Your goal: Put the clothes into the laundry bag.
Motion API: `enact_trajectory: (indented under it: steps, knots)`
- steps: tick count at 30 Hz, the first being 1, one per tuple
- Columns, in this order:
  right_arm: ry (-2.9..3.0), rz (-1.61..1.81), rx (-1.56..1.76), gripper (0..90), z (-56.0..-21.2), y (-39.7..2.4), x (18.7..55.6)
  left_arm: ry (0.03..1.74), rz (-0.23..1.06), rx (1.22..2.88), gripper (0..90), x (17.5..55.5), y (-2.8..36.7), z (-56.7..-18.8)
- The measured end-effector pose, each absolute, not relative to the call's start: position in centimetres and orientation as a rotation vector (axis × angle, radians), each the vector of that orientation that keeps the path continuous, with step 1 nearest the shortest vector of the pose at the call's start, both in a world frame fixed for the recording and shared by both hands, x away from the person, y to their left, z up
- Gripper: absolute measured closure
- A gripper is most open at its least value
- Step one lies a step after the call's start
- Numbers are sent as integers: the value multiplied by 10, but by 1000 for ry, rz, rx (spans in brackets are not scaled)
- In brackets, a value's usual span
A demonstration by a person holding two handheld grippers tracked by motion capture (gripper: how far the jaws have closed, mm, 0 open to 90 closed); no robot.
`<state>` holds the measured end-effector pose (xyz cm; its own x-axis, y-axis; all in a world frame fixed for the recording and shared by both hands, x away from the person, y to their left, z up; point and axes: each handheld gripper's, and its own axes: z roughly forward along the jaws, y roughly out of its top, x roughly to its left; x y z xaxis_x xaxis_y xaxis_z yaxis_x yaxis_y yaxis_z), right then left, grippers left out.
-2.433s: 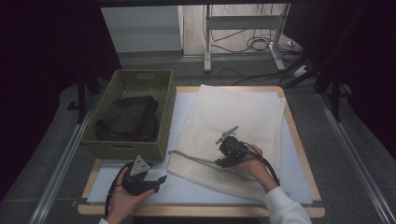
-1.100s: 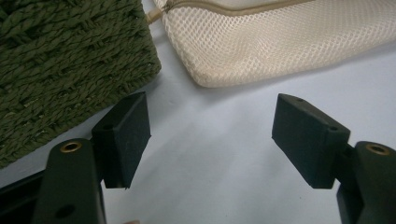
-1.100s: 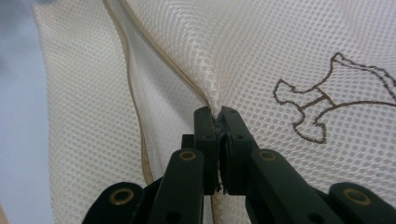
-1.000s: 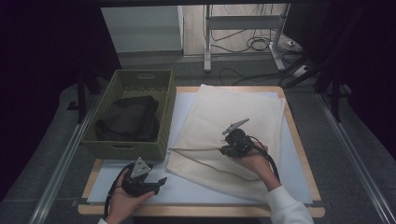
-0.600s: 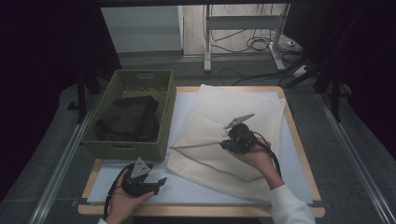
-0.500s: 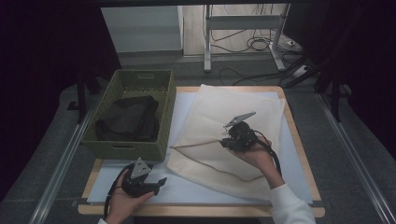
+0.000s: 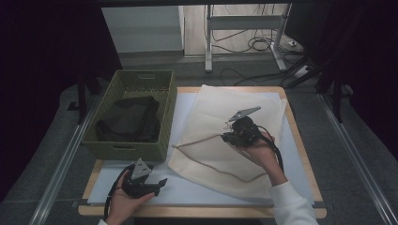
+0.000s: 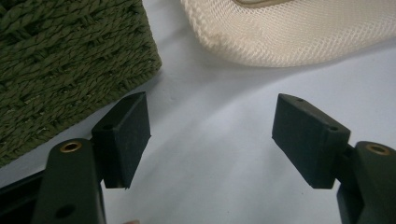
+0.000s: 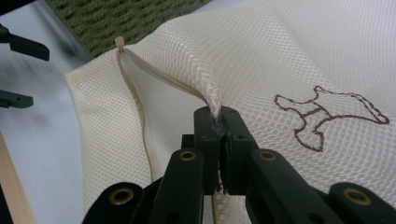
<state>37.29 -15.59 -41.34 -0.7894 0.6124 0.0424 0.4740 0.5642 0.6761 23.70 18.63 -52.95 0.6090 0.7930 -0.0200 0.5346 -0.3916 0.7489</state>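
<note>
One mesh bag (image 9: pixel 289 60) fold between right gripper (image 9: pixel 219 119) jaws (pinched).

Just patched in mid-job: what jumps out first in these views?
The big cream mesh bag spread over the middle of the table, with the right gripper pinching a fold of its top layer and tenting it up beside the open zipper. To its left stands a green woven basket holding a dark garment. The left gripper rests open near the front edge, its fingers holding nothing.
</note>
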Motion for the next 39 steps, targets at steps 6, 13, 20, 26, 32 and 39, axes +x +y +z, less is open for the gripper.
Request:
enact_trajectory:
  steps: [6,13,20,26,32,39]
  knots:
    - [2575,1067,912,866,-405,-159,375,1039,446,2095,272,237,187,-530]
    - [2550,1109,905,866,-395,-162,378,1031,444,2100,272,236,187,-530]
    - [2535,1153,896,866,-387,-167,379,1037,439,2095,272,238,189,-530]
    - [2505,1201,899,866,-379,-174,381,1035,414,2092,271,242,189,-532]
    - [2466,1239,901,866,-370,-178,383,1034,411,2086,271,240,191,-532]
    - [2474,1229,903,866,-373,-177,382,1019,427,2084,270,239,190,-527]
